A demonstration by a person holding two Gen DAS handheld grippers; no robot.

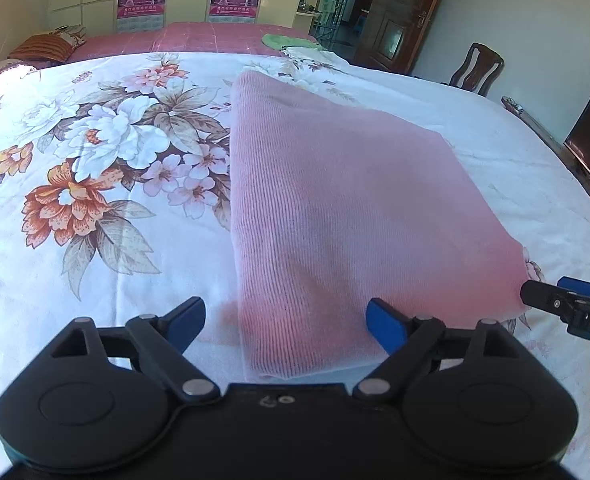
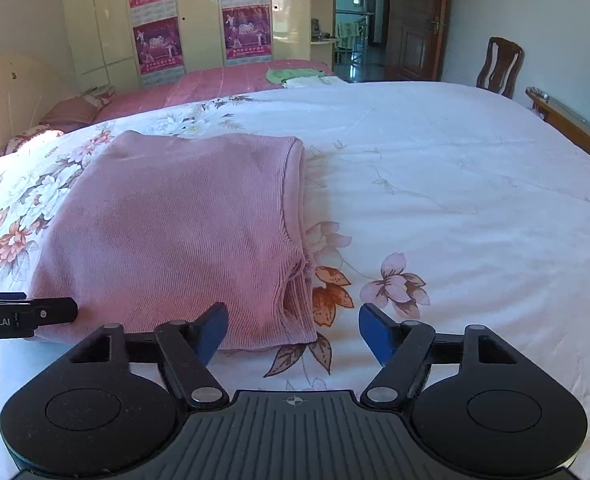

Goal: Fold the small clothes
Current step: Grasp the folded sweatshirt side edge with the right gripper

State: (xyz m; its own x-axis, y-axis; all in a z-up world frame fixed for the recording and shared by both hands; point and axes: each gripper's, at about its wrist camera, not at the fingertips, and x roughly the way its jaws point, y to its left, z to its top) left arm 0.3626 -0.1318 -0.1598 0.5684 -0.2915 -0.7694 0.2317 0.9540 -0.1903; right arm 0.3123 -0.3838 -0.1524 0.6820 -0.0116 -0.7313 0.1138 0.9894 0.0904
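Garment: pink ribbed knit sweater [image 2: 175, 232] — folded, flat on white floral bedsheet [image 2: 435, 184].
Left tongs [image 1: 287, 320]: apart, empty.
Right tongs [image 2: 293, 330]: apart — empty.

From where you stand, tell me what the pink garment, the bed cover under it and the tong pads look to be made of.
Pink garment: soft ribbed knit, matte; fine parallel ribs run across it, probably cotton or a blend.
Bed cover: thin woven cloth, smooth and matte, white with printed flowers; it creases finely.
Pads on the right tongs: blue, smooth, likely rubber or plastic, on black hard-plastic arms with metal pins.
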